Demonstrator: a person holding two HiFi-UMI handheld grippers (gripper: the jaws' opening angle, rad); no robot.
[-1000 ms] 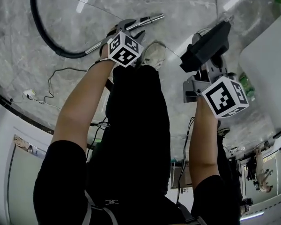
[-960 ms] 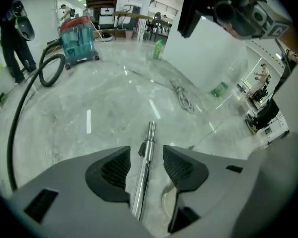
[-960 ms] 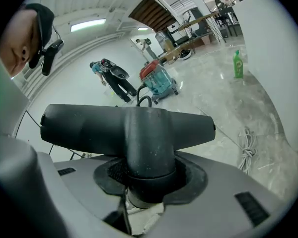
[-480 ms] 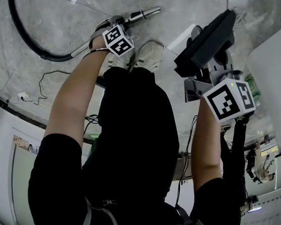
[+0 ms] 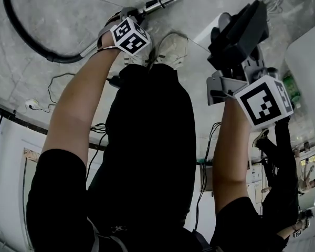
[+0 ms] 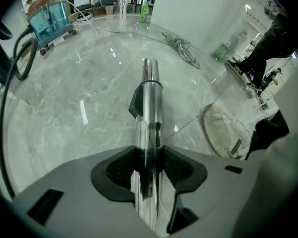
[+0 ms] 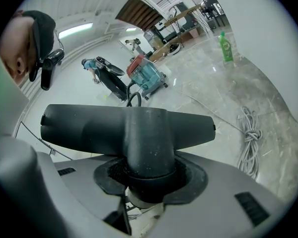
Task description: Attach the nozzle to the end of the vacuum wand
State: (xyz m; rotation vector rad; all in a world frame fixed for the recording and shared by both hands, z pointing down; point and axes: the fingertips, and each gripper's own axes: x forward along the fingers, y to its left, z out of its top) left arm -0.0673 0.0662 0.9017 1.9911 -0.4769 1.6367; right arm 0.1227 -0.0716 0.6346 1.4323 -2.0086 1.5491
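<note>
Nozzle [image 7: 139,128] is clamped by its neck in my right gripper [image 7: 149,177]. My left gripper [image 6: 149,160], jaws just closing further, grips the wand [image 6: 150,95] over the floor [image 6: 79,83].

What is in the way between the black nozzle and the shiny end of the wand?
Nothing I can see. Only bare floor shows between the nozzle and the open end of the wand. The white shoe sits below that gap, not in it.
</note>
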